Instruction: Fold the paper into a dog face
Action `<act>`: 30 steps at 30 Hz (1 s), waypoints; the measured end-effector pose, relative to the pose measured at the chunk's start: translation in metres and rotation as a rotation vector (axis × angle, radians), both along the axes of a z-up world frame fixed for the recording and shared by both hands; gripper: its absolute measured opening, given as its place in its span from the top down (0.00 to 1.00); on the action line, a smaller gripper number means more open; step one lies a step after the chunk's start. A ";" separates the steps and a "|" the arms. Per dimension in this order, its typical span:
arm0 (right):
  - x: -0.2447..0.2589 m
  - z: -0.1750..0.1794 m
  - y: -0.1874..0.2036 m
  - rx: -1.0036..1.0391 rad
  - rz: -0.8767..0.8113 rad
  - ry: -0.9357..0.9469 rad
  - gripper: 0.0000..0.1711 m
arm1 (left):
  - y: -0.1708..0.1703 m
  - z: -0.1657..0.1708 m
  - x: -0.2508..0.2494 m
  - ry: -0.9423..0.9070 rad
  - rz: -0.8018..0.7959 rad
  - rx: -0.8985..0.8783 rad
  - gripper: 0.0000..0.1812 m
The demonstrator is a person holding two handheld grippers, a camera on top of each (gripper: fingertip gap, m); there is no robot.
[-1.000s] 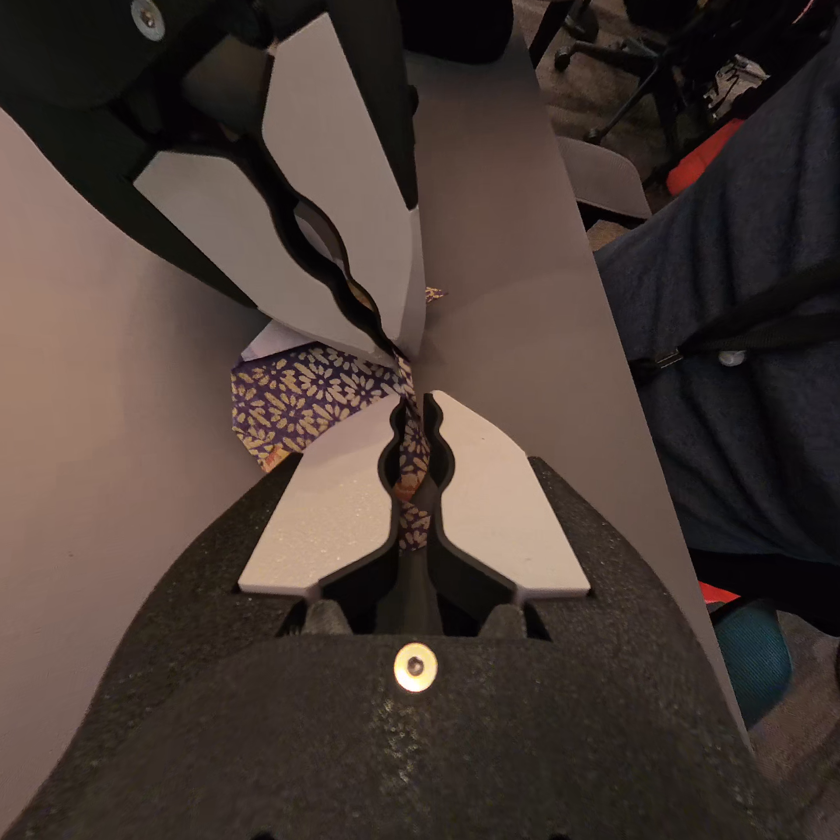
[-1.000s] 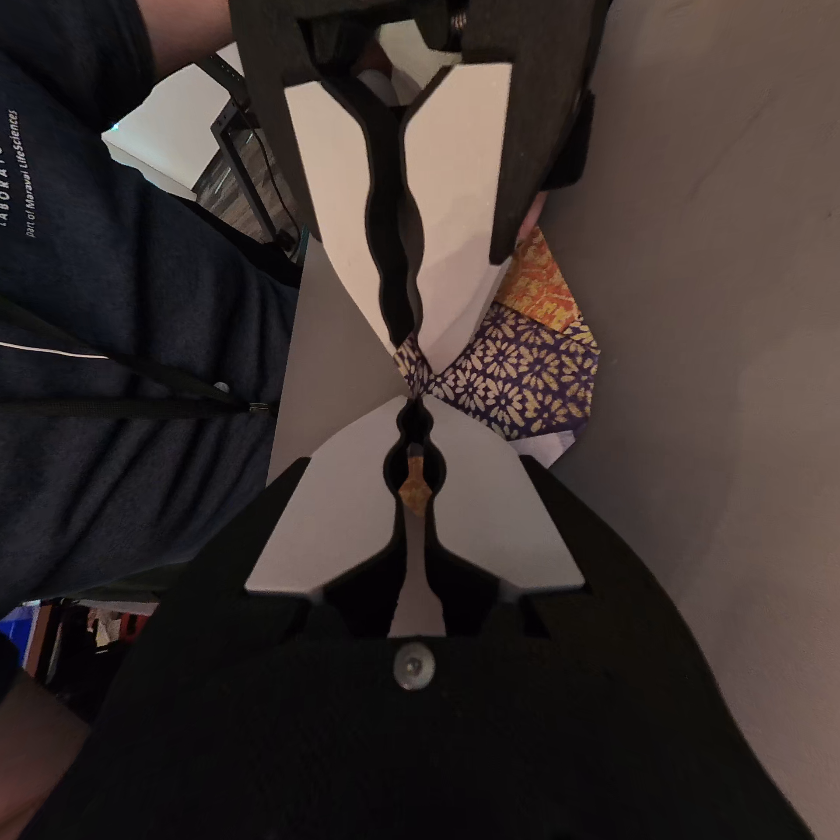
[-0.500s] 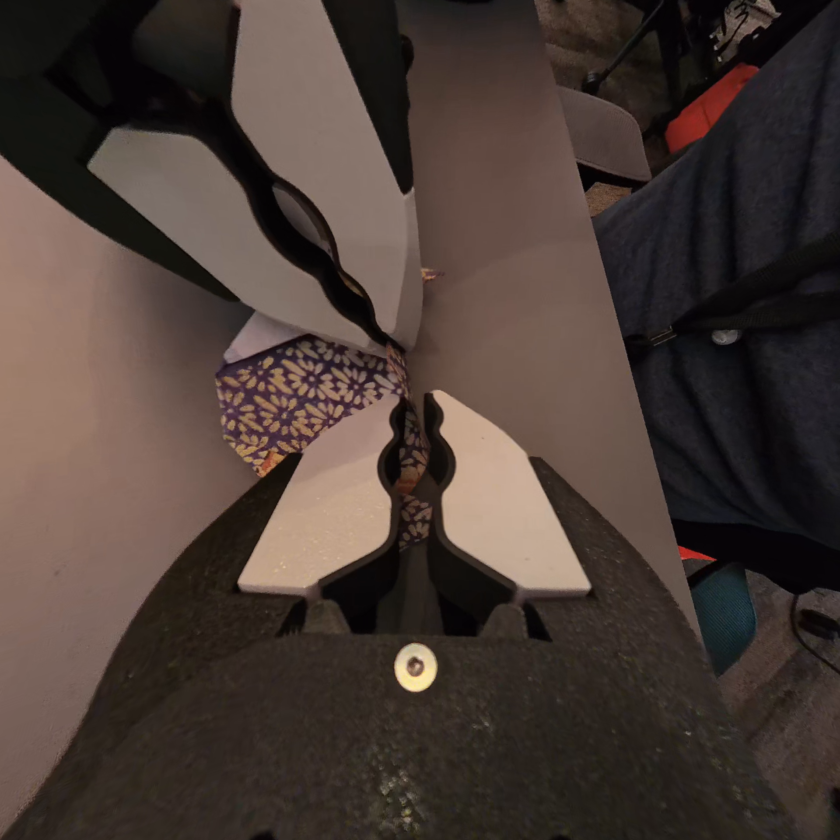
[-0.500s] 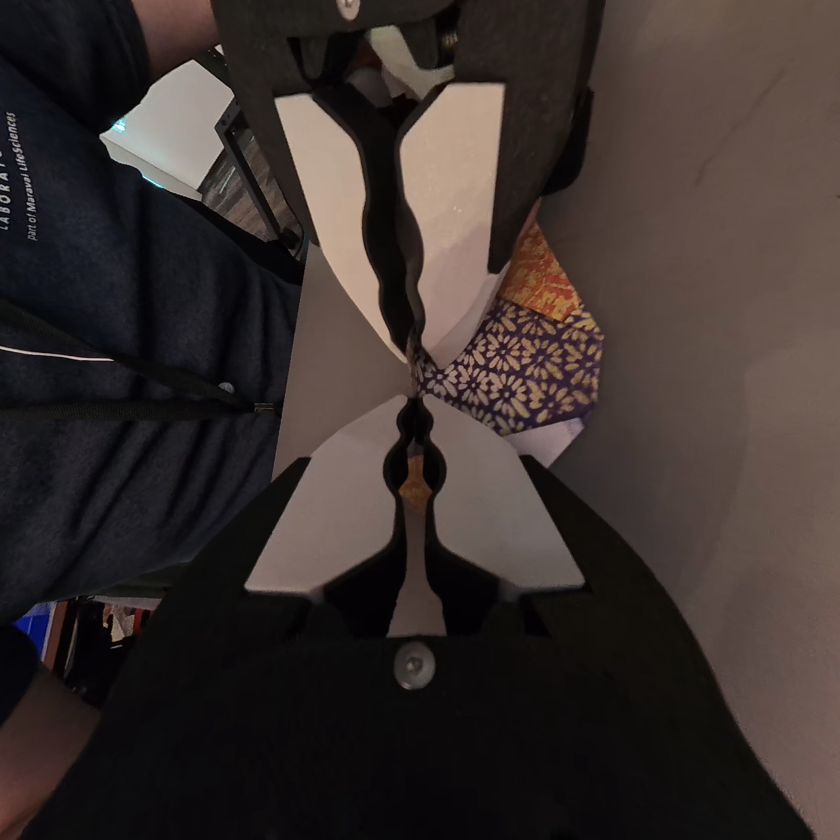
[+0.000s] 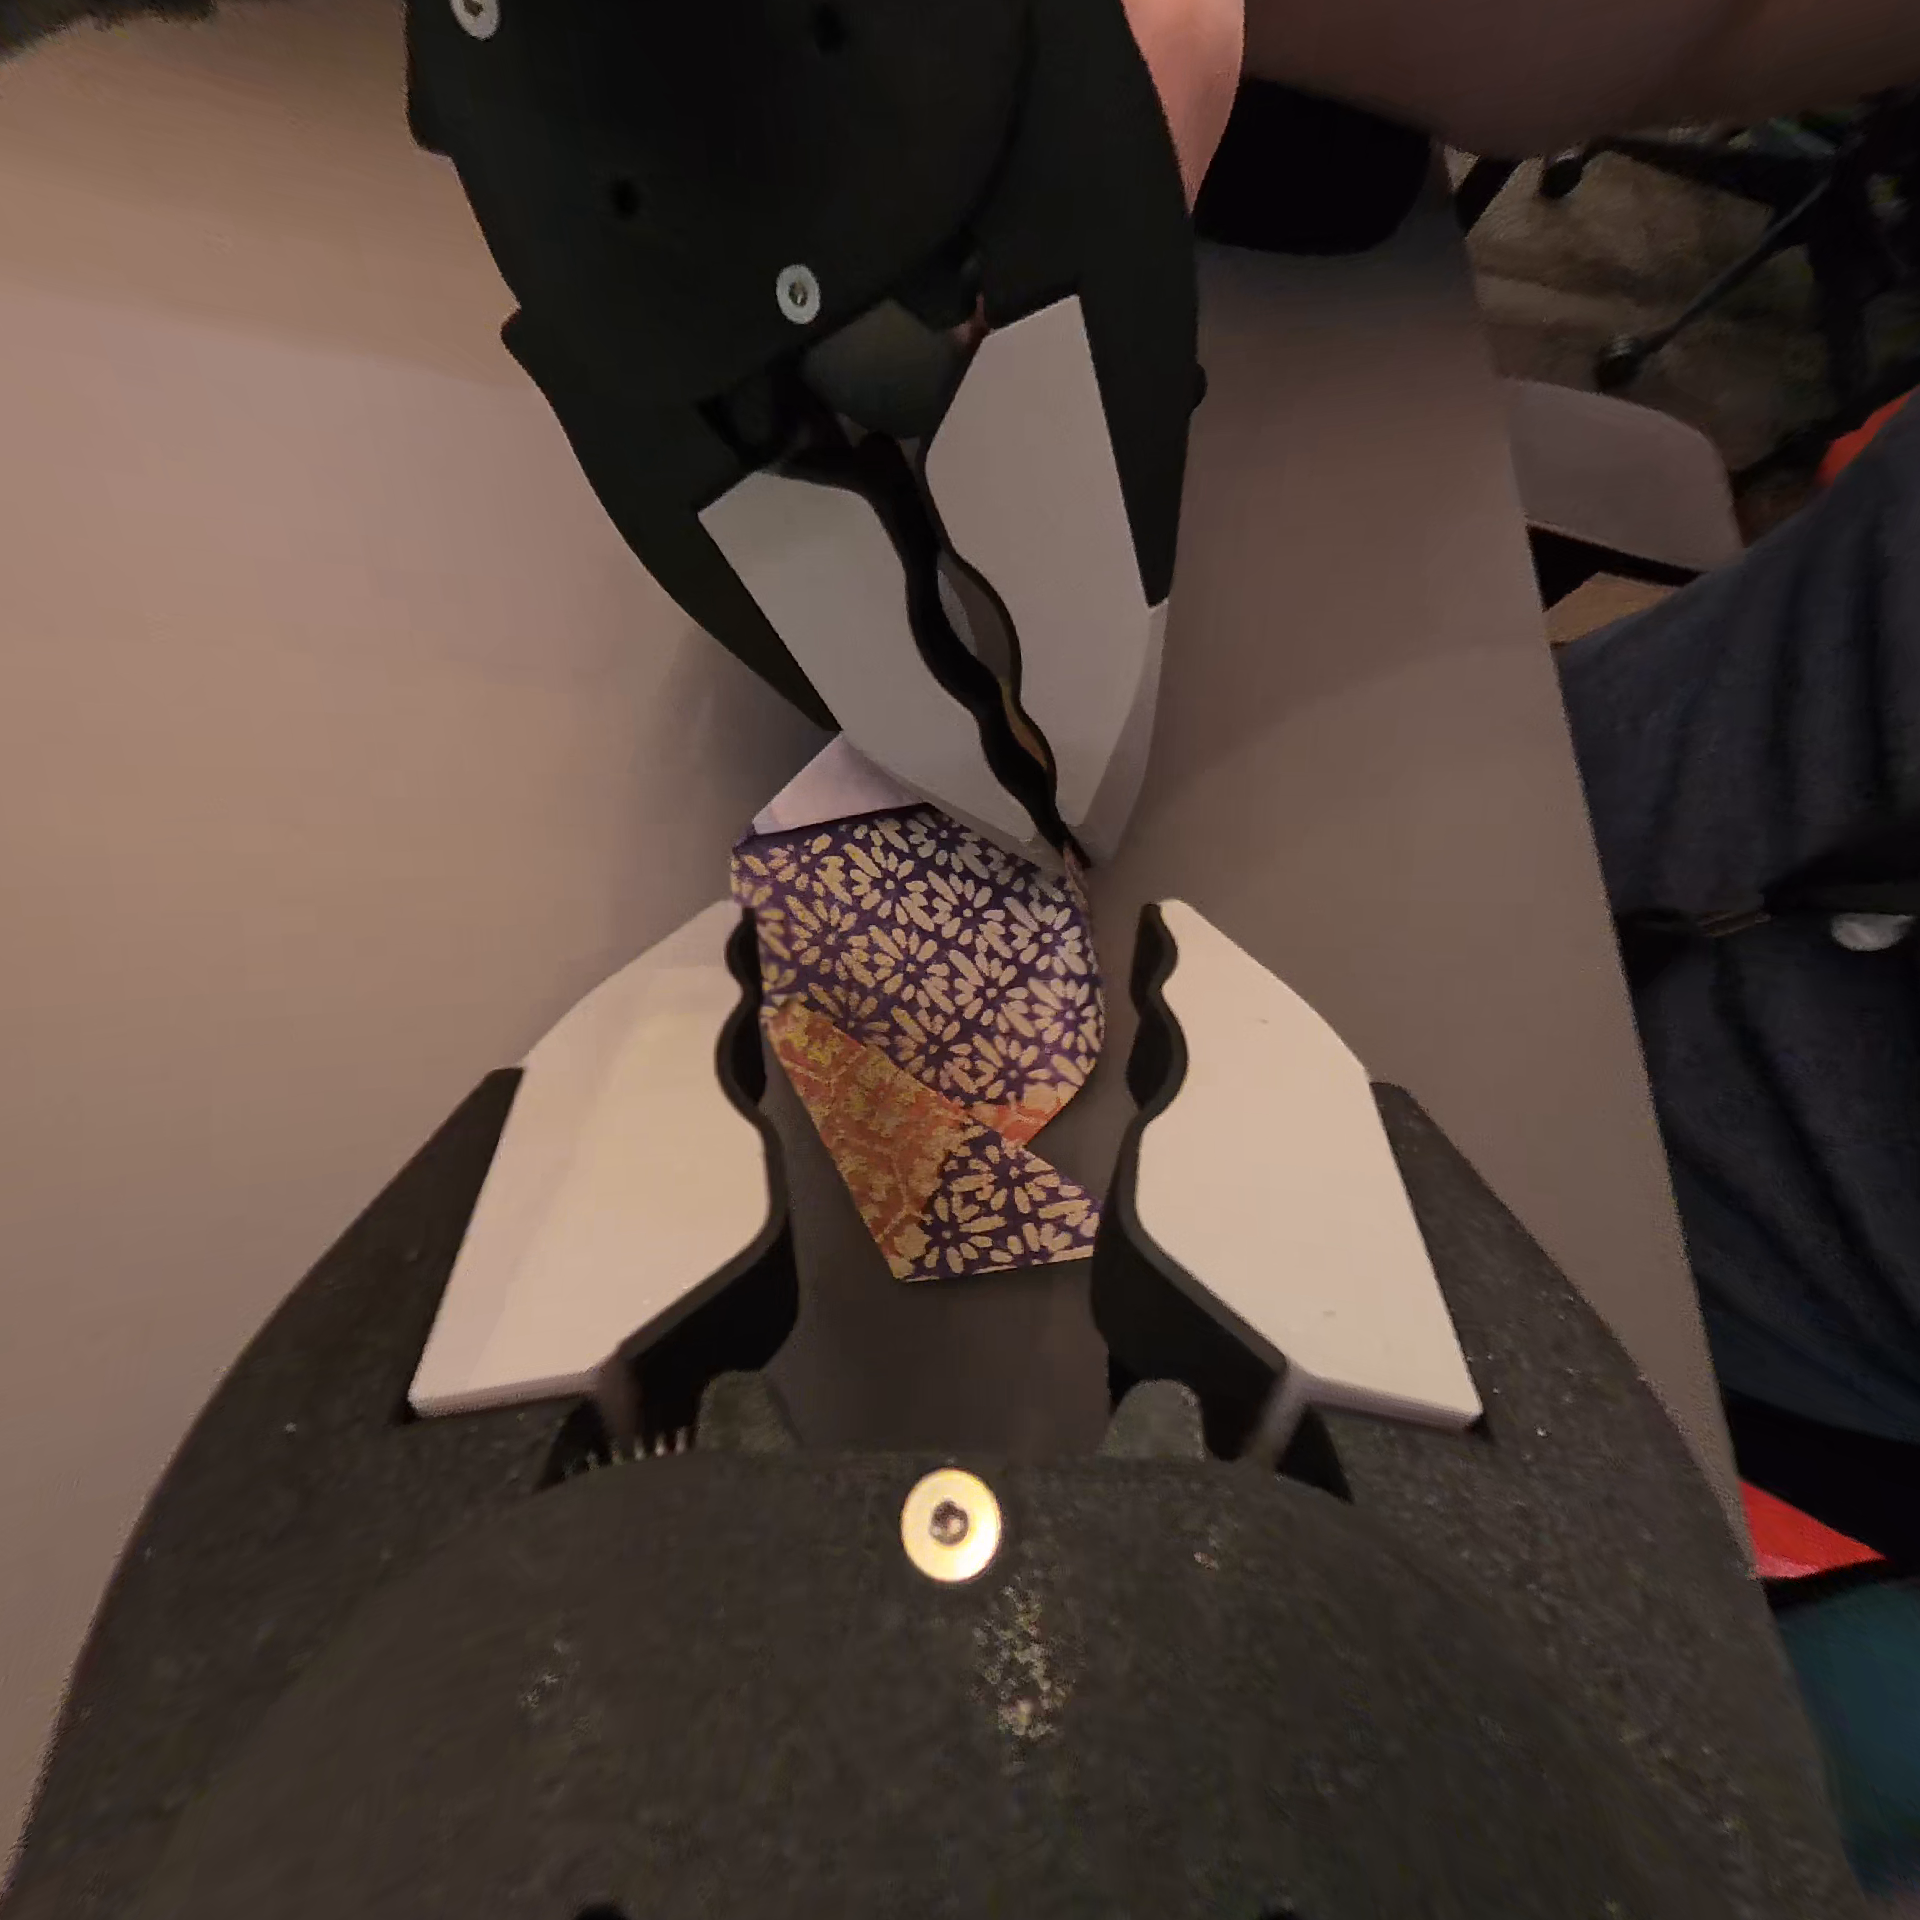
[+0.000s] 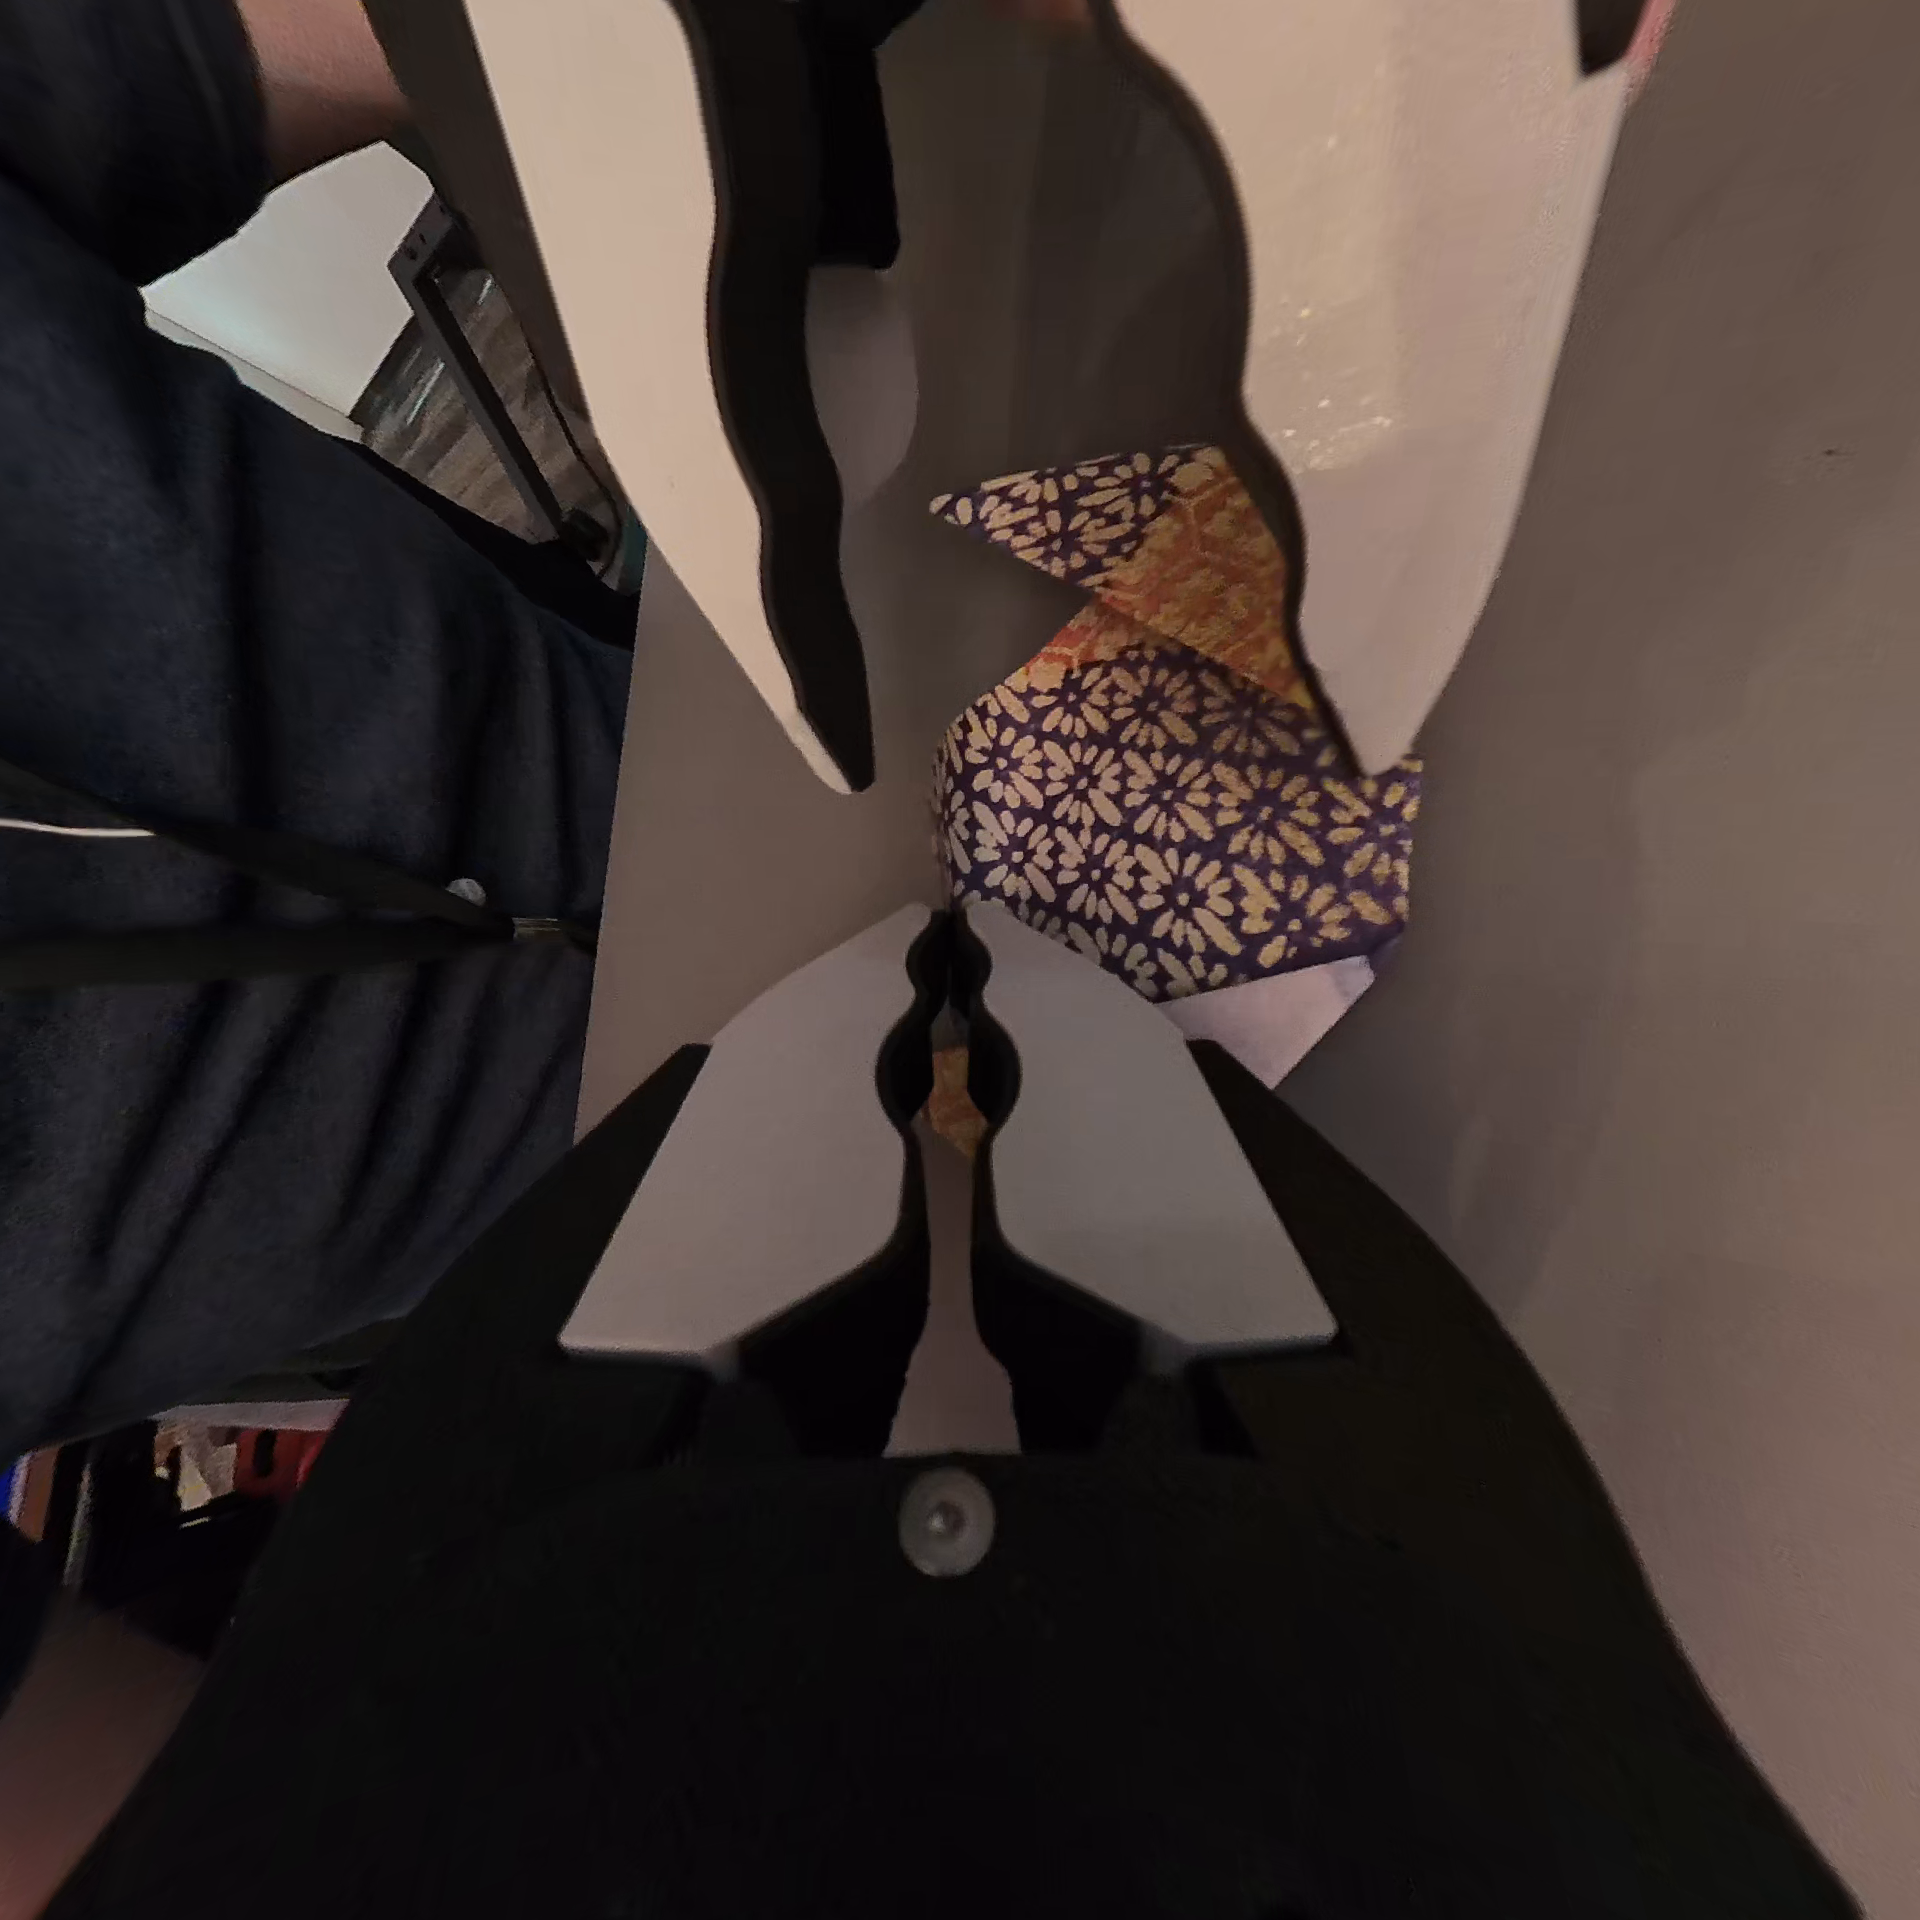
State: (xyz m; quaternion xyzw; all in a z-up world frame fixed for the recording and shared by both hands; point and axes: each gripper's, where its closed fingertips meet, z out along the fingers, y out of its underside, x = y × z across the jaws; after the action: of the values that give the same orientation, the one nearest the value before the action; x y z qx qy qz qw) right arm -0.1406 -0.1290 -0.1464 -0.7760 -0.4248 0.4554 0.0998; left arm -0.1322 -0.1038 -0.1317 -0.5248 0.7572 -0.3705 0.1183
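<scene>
Left gripper (image 5: 940, 925) wide apart; right gripper (image 6: 948, 914) pinched on the paper (image 5: 925, 956).
The folded purple-and-orange paper lay on the grey table (image 5: 312, 727), framed by the left fingers without touching them, while the right claw clamped its near corner by the table's edge.

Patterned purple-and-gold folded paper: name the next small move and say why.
Probably close the open left gripper on the purple-and-gold patterned folded paper's orange flap. Its fingers straddle the paper without touching it, while the right gripper, shut, pinches only one corner above the grey table.
</scene>
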 end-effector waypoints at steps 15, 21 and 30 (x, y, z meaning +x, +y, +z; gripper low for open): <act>0.002 0.000 0.004 -0.012 -0.019 0.011 0.99 | 0.003 -0.013 0.007 0.025 -0.011 0.031 0.54; 0.002 0.000 0.005 -0.013 -0.026 0.017 0.99 | 0.002 -0.016 0.006 0.043 -0.027 0.016 0.54; 0.003 0.000 0.004 -0.010 -0.029 0.020 0.99 | 0.002 -0.016 0.005 0.044 -0.025 0.006 0.55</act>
State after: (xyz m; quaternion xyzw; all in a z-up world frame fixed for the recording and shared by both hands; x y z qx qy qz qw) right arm -0.1379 -0.1247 -0.1460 -0.7782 -0.4101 0.4636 0.1066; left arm -0.1270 -0.1016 -0.1473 -0.5230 0.7671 -0.3582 0.0987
